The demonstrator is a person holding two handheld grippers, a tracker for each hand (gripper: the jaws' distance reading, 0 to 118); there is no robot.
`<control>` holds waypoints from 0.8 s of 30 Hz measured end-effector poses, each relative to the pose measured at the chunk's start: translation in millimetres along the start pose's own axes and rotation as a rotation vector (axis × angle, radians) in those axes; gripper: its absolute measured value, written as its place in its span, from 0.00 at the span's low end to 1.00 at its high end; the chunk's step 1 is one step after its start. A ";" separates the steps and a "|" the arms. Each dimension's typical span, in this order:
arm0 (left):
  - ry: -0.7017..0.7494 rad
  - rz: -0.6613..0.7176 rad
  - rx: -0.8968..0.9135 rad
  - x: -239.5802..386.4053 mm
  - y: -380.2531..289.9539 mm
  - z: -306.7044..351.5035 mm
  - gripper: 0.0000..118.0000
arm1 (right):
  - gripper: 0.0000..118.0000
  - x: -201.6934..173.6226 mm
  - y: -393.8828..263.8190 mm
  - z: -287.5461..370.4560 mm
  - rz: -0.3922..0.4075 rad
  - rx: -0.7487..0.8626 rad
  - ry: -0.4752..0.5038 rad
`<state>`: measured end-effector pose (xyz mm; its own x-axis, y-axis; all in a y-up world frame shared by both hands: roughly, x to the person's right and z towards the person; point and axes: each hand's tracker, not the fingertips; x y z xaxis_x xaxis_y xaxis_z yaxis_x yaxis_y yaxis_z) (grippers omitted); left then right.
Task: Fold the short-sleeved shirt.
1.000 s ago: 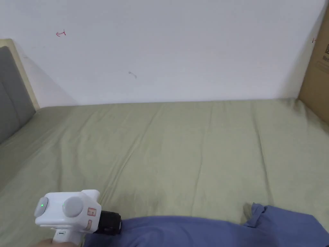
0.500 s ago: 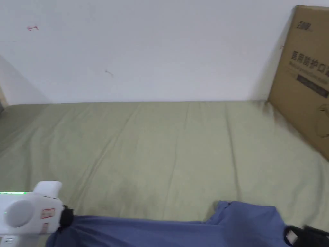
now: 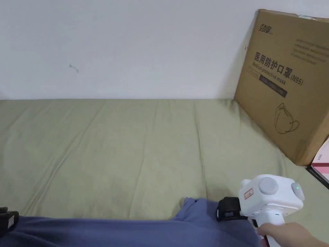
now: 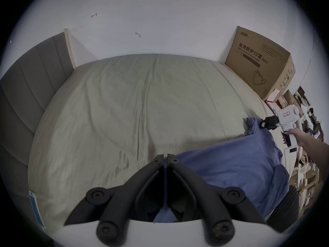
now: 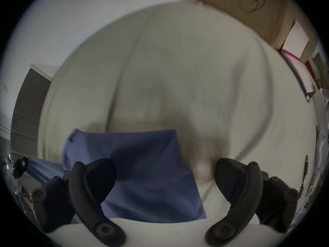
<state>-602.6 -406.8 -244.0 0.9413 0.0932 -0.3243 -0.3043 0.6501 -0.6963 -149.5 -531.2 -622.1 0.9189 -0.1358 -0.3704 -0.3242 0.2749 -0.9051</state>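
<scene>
Along the near edge of the green bed sheet (image 3: pixel 144 144) lies the blue short-sleeved shirt (image 4: pixel 231 163). My left gripper (image 4: pixel 165 159) is clamped on a thin edge of it; my right gripper (image 5: pixel 165 177) stands wide apart over what looks like a sleeve, though that view is blurred. If I pull left before the right one bites, the cloth could bunch or slide off the bed.
</scene>
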 end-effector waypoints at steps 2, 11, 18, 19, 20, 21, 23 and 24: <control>0.020 -0.002 -0.025 -3.7 -2.8 -4.4 0.00 | 0.93 -8.5 -5.7 11.3 0.066 0.058 -0.023; 0.007 0.044 0.012 1.3 -8.2 30.3 0.00 | 0.00 -12.9 -45.5 133.8 0.167 0.330 0.165; 0.009 0.023 0.260 16.9 23.0 141.2 0.00 | 0.00 2.1 -80.2 294.0 0.103 0.636 0.290; 0.014 0.005 0.294 20.4 28.6 157.7 0.00 | 0.00 -1.8 -84.6 315.4 0.108 0.668 0.300; 0.012 -0.014 0.329 23.9 35.4 174.5 0.00 | 0.00 -5.0 -87.0 337.1 0.126 0.709 0.283; 0.005 -0.024 0.348 26.9 42.9 188.7 0.00 | 0.00 -9.2 -88.7 357.4 0.151 0.752 0.247; -0.009 -0.037 0.387 34.8 59.1 212.9 0.00 | 0.00 -15.0 -83.4 390.1 0.166 0.822 0.237; -0.011 -0.051 0.406 37.9 67.6 223.4 0.00 | 0.00 -18.2 -80.5 406.2 0.161 0.856 0.236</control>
<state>-554.9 -190.9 -160.3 0.9559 0.0601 -0.2876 -0.1772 0.8986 -0.4013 -48.8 -164.2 -457.8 0.7765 -0.2000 -0.5976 -0.0800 0.9094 -0.4082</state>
